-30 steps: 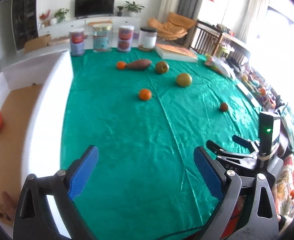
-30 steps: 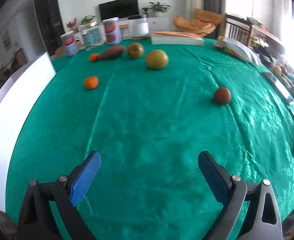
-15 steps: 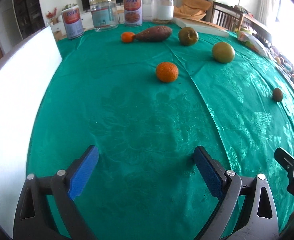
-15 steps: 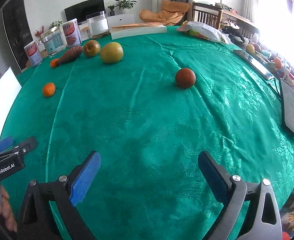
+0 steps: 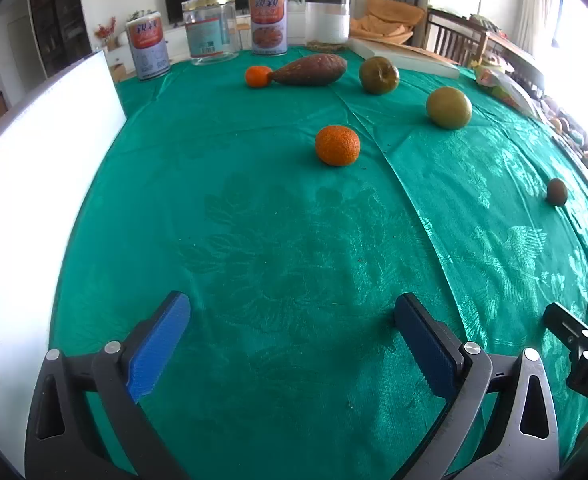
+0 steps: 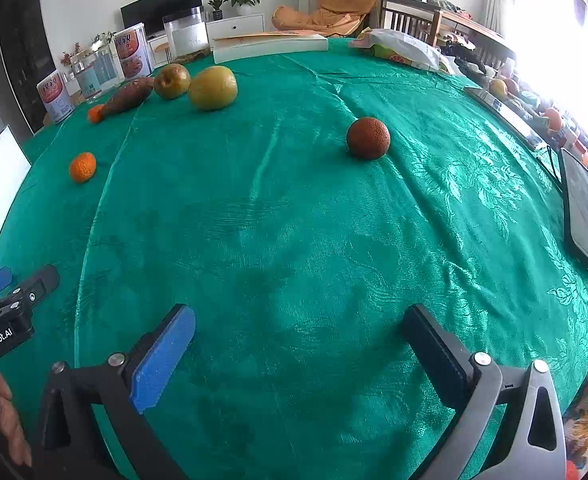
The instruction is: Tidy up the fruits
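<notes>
Ahead of the left gripper point(image 5: 291, 328), whose blue pads stand wide apart with nothing between them, an orange point(image 5: 337, 145) sits on the green tablecloth point(image 5: 277, 240), well beyond the fingertips and a little right of centre. Farther back a smaller orange point(image 5: 258, 76) touches the tip of a sweet potato point(image 5: 310, 70), with a brownish-green apple point(image 5: 378, 75) just right of it and a yellow-green pear point(image 5: 448, 107) nearer and further right. A small dark round fruit point(image 5: 556, 191) lies alone toward the right edge.

From the right gripper point(image 6: 298, 332), also spread wide and empty, that same reddish-brown fruit point(image 6: 368, 138) lies ahead and slightly right, well apart from the pads. The pear point(image 6: 213, 87) and apple point(image 6: 171, 80) sit close together at the far left.

A white box wall point(image 5: 33, 184) borders the cloth along the left side, beside the left gripper. Tins point(image 5: 148, 50) and jars point(image 5: 209, 32) line the far edge, with a book point(image 5: 404, 58) to their right. A dark tablet point(image 6: 582, 212) lies at the right edge of the table. Between both grippers and the fruit the cloth is bare. Each gripper shows at the margin of the other's view, side by side and apart.
</notes>
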